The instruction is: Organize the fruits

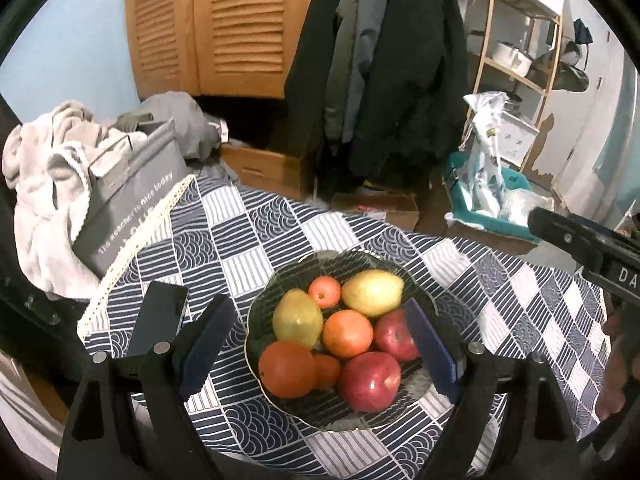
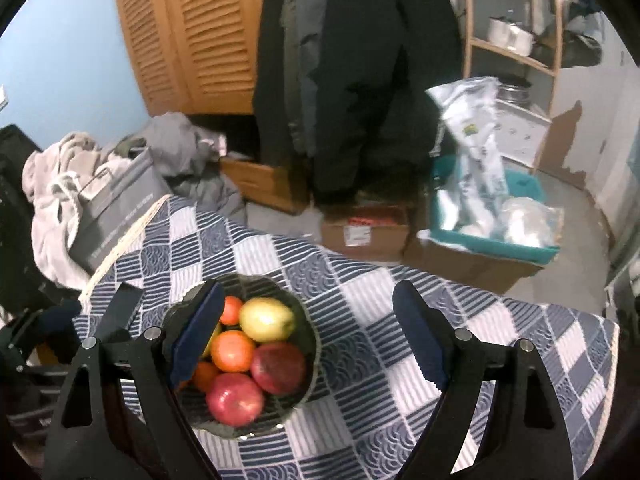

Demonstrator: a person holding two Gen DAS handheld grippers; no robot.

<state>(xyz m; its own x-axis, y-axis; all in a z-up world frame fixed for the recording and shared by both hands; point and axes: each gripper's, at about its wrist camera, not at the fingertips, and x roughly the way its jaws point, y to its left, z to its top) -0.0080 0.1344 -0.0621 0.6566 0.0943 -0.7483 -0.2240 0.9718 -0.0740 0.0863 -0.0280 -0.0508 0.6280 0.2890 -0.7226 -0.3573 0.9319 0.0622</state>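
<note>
A dark glass bowl stands on the blue-and-white checked tablecloth. It holds two yellow-green pears, two red apples, several oranges and a small red fruit. My left gripper hangs open above the bowl, its fingers either side of the fruit and nothing between its pads. My right gripper is open and empty too, above the cloth just right of the bowl; its left finger hides part of the fruit. Its black body shows at the right edge of the left wrist view.
A flat black object lies left of the bowl. A grey lettered box and piled clothes sit at the table's far left. Behind the table are a louvred wooden cabinet, hanging coats, cardboard boxes and a teal bin.
</note>
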